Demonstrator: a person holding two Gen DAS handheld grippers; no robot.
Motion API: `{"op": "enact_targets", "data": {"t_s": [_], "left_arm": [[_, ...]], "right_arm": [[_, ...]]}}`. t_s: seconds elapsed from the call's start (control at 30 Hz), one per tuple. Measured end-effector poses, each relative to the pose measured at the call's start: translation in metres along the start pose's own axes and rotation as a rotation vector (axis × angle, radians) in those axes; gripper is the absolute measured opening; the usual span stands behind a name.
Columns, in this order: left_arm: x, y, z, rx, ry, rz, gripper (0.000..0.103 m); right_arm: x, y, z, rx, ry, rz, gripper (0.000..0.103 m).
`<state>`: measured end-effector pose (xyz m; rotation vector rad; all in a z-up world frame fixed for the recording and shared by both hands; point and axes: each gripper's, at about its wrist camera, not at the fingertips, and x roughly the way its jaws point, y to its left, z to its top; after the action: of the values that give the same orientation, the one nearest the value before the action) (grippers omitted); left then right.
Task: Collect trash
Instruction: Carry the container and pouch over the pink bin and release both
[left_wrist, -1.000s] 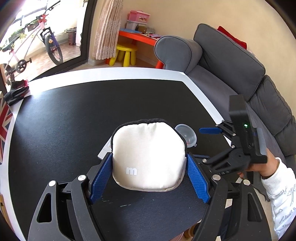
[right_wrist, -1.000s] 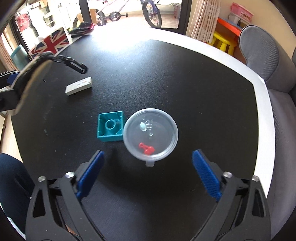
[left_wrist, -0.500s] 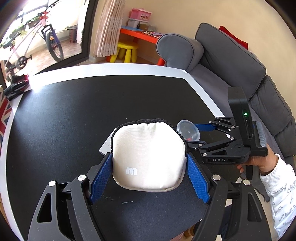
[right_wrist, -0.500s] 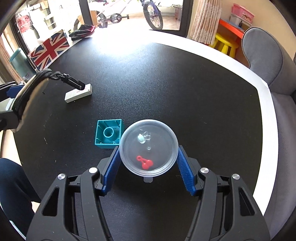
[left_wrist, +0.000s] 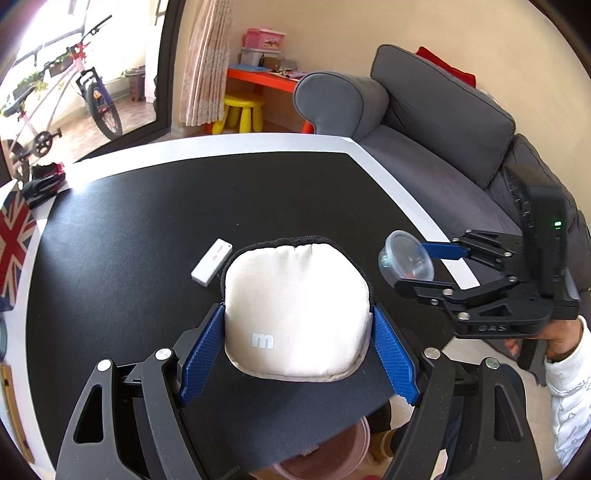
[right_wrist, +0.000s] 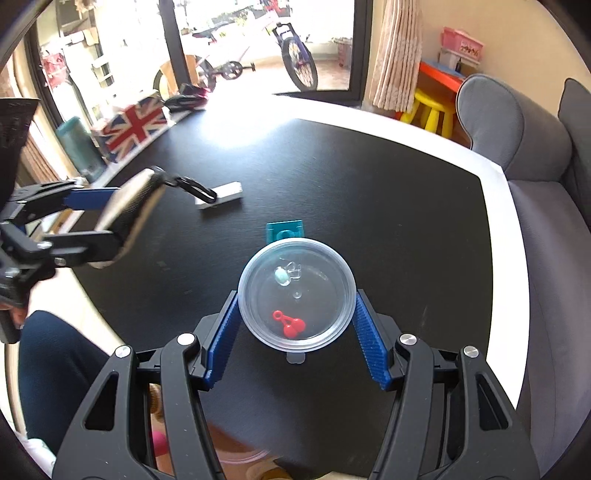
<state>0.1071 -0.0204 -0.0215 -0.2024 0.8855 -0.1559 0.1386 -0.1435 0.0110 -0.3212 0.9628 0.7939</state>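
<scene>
My left gripper (left_wrist: 297, 354) is shut on a cream fabric pouch (left_wrist: 295, 310) with a black zip and holds it above the black table (left_wrist: 147, 221). My right gripper (right_wrist: 297, 332) is shut on a clear round plastic container (right_wrist: 297, 291) with a red charm and a pale bead inside, lifted off the table. The container also shows in the left wrist view (left_wrist: 406, 256), held by the right gripper (left_wrist: 424, 266). The pouch and left gripper (right_wrist: 92, 218) show at the left of the right wrist view.
A white USB-like stick (left_wrist: 212, 262) lies on the table, also seen in the right wrist view (right_wrist: 221, 194). A teal toy brick (right_wrist: 284, 229) sits behind the container. A Union Jack box (right_wrist: 136, 125) stands at the far edge. A grey sofa (left_wrist: 443, 122) borders the table. A pink bowl (left_wrist: 332, 454) shows below the table edge.
My right gripper closed on the clear container and lifted it off the table. My left gripper rose with the pouch, uncovering the white stick.
</scene>
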Motion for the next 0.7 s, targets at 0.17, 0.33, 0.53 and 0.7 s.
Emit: {"op": "enact_targets", "data": {"t_s": [0.17, 0.33, 0.53, 0.7], "left_arm": [[-0.02, -0.013, -0.018, 0.022, -0.014, 0.004, 0.075], [-0.038, -0.025, -0.039, 0.04, -0.023, -0.001, 0.075], [-0.051, -0.034, -0.063, 0.044, -0.024, -0.001, 0.075], [-0.055, -0.04, -0.082, 0.036, -0.015, -0.014, 0.075]], "right_arm": [[-0.037, 0.023, -0.019, -0.008, -0.048, 0.016, 0.06], [-0.065, 0.045, -0.043, -0.016, -0.075, 0.038, 0.06], [-0.08, 0.062, -0.074, -0.008, -0.074, 0.065, 0.06], [-0.081, 0.073, -0.097, -0.008, -0.048, 0.088, 0.06]]}}
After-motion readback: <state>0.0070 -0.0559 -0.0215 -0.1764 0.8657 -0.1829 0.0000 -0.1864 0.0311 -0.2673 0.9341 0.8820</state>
